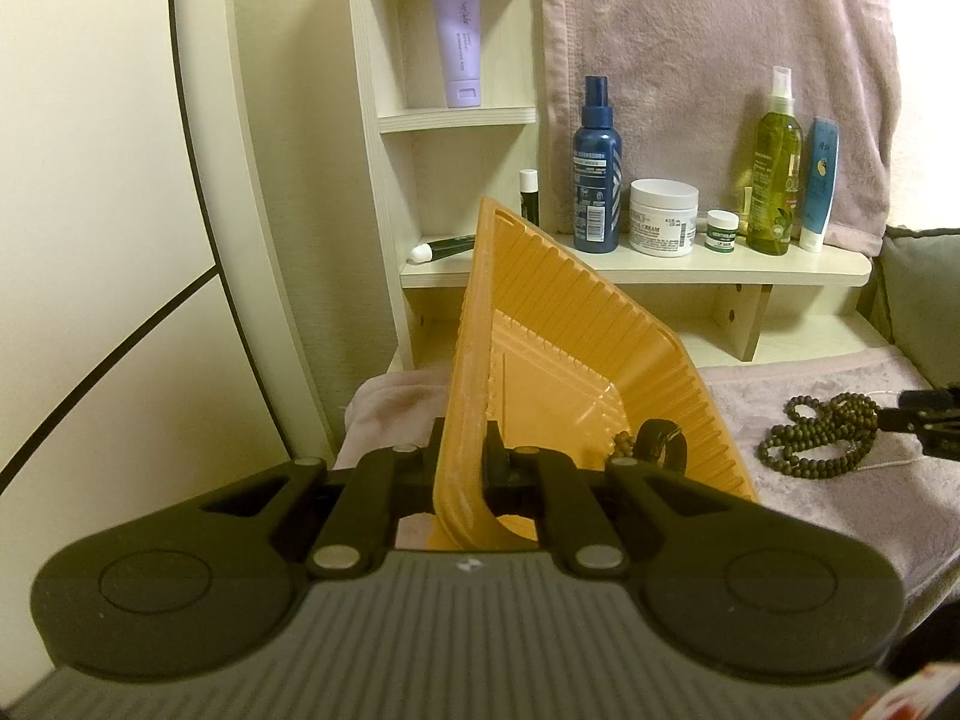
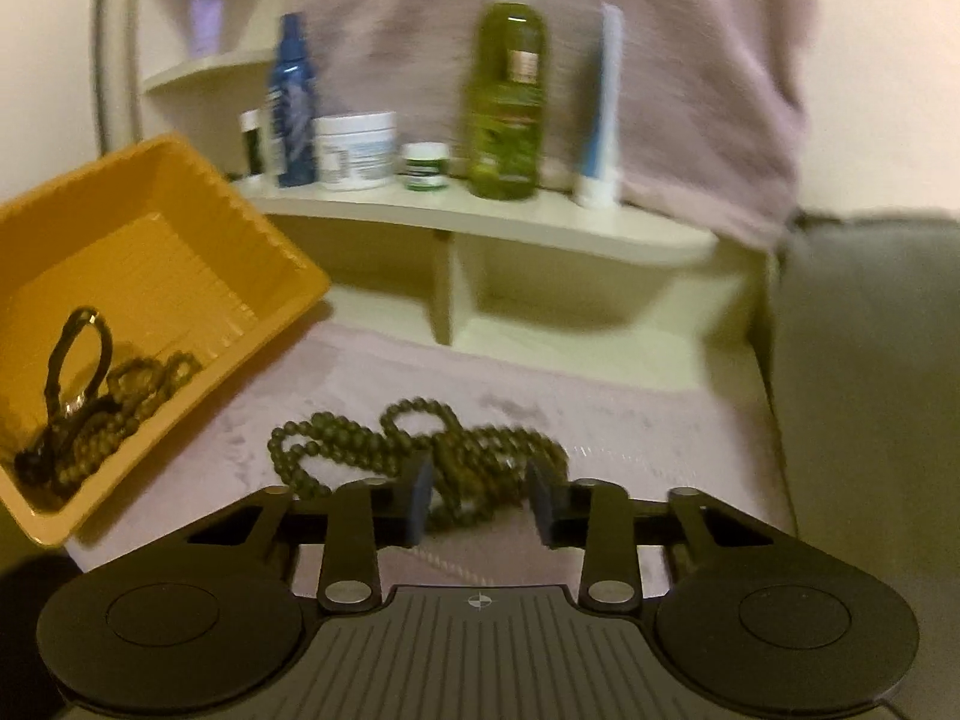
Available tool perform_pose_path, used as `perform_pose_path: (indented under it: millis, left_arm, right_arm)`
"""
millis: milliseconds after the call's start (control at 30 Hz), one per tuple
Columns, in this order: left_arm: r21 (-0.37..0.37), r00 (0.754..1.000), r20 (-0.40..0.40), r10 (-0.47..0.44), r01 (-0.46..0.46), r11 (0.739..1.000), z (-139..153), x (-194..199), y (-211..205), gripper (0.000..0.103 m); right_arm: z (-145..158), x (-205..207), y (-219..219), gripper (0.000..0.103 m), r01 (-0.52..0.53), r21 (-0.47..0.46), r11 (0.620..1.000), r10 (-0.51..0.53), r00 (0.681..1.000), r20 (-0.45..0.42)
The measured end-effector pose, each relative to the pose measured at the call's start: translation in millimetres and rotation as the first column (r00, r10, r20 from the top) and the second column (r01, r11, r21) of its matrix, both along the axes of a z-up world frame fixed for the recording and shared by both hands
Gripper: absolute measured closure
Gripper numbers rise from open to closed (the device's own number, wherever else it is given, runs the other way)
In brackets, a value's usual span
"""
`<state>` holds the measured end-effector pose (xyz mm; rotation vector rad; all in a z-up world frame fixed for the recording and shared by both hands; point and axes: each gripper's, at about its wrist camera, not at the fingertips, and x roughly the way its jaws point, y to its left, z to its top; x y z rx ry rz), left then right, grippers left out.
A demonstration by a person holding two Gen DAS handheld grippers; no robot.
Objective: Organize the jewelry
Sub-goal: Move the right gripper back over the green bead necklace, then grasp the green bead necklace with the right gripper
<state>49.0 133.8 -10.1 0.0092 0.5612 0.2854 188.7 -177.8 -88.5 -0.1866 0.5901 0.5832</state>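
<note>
While the orange tray (image 1: 576, 324) is clamped by its near wall in the closed left hand-held gripper (image 1: 465, 456) and kept tilted above the pink cloth (image 1: 840, 516), a dark ring-shaped piece (image 2: 81, 354) and some beads (image 2: 144, 378) are seen in its low corner. At three o'clock of the tray, the bead necklace (image 2: 414, 450) lies heaped on the cloth, straddled by the right hand-held gripper (image 2: 480, 501), whose pads are not yet pressed on it.

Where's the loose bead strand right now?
The bead strand lies in a heap on the pink cloth, right of the tilted orange tray, in front of the shelf. The right gripper straddles its near end, pads not yet touching.
</note>
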Motion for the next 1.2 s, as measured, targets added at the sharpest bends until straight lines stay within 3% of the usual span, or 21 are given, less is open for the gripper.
perform_pose_path:
  millis: [233,333,433,833,1200]
  left_arm:
    - [-0.001,1.0,0.0,0.0,0.0,1.0,0.1,0.0,-0.1,0.096]
    - [-0.001,1.0,0.0,0.0,0.0,1.0,-0.1,-0.2,-0.3,0.096]
    - [0.0,1.0,0.0,0.0,0.0,1.0,-0.2,-0.3,-0.3,0.096]
    - [-0.001,1.0,0.0,0.001,-0.001,1.0,-0.6,-0.3,-0.4,0.096]
    - [-0.003,1.0,0.0,0.001,-0.001,1.0,-0.4,-0.1,-0.7,0.096]
  right_arm:
    - [-16.5,8.0,28.7,0.079,-0.126,-0.23,0.965,0.138,0.99,0.038]
    - [-22.7,8.8,31.1,0.082,-0.14,-0.266,0.954,0.157,0.987,0.043]
    - [-24.7,7.1,30.6,0.096,-0.147,-0.284,0.947,0.168,0.985,0.051]
    - [18.6,0.3,-0.6,0.096,-0.005,-0.067,0.998,0.009,0.998,0.062]
    - [66.4,-6.2,18.6,0.096,-0.084,0.109,0.99,0.08,0.996,0.042]
